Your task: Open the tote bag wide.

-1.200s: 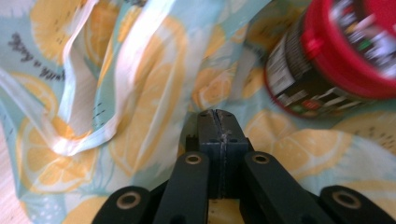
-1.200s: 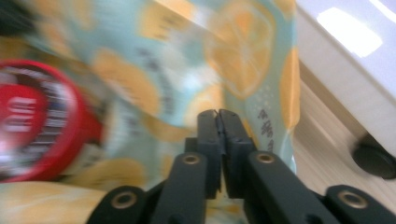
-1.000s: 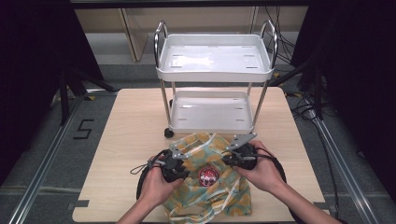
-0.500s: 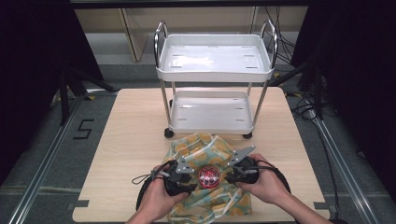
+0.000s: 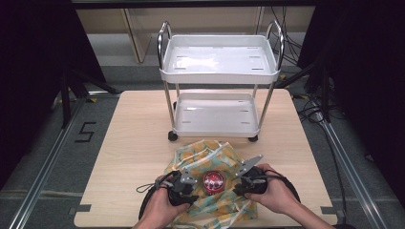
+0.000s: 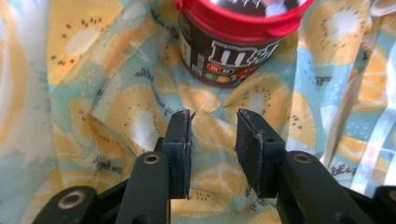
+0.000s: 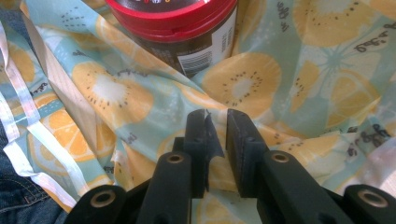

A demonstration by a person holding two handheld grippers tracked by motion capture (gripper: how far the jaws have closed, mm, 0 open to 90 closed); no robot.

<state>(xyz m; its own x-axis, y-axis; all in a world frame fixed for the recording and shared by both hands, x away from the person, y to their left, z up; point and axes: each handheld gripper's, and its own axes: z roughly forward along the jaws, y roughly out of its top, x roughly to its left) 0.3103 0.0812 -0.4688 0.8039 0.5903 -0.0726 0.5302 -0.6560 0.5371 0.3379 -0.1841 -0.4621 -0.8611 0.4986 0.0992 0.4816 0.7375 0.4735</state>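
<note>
While cart (image 5: 217, 76) stands beyond, jar (image 5: 213, 181) on cloth (image 5: 200, 152).

High view overhead facing forward, gripper views close, sharing jar (image 5: 213, 181)

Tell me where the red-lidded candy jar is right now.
In the high view the candy jar stands on the fruit-print cloth at the table's near edge, between the left gripper and the right gripper, in front of the white cart.
</note>
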